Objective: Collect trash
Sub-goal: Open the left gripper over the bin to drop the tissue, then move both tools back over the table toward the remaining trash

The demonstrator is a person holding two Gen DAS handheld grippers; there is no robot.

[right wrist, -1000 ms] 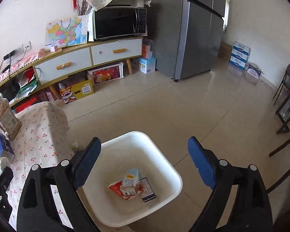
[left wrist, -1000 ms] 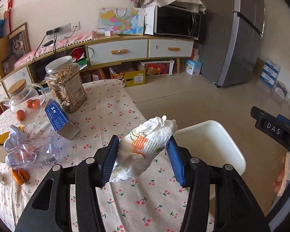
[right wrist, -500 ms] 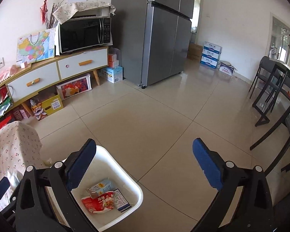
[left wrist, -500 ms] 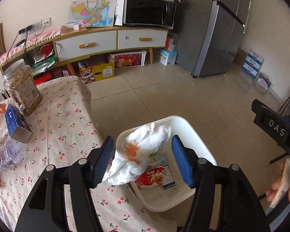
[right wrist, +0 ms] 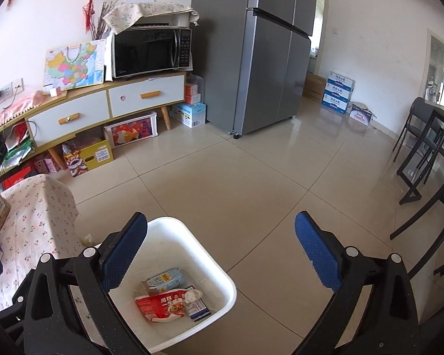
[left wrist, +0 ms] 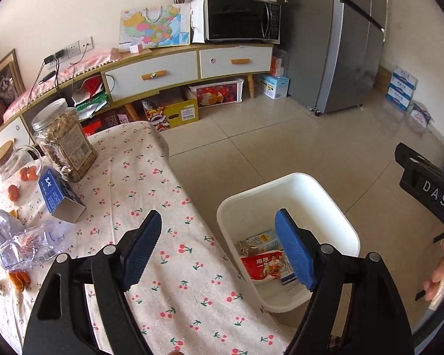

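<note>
A: Trash, on table [left wrist: 162, 266]: crushed bottle [left wrist: 26, 244], blue box [left wrist: 59, 196], peels [left wrist: 19, 279]; uncollected.
B: Trash, in bin [left wrist: 334, 207]: red wrapper [right wrist: 159, 306], carton [right wrist: 164, 279], packet [right wrist: 196, 306]; left gripper [left wrist: 219, 251] wide, empty; right gripper [right wrist: 220, 250] likewise.

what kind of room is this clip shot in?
Most likely a home's combined living and dining room: a tall grey fridge, a microwave on a low sideboard, and a table with a cherry-print cloth. A white trash bin stands on the tiled floor.
</note>
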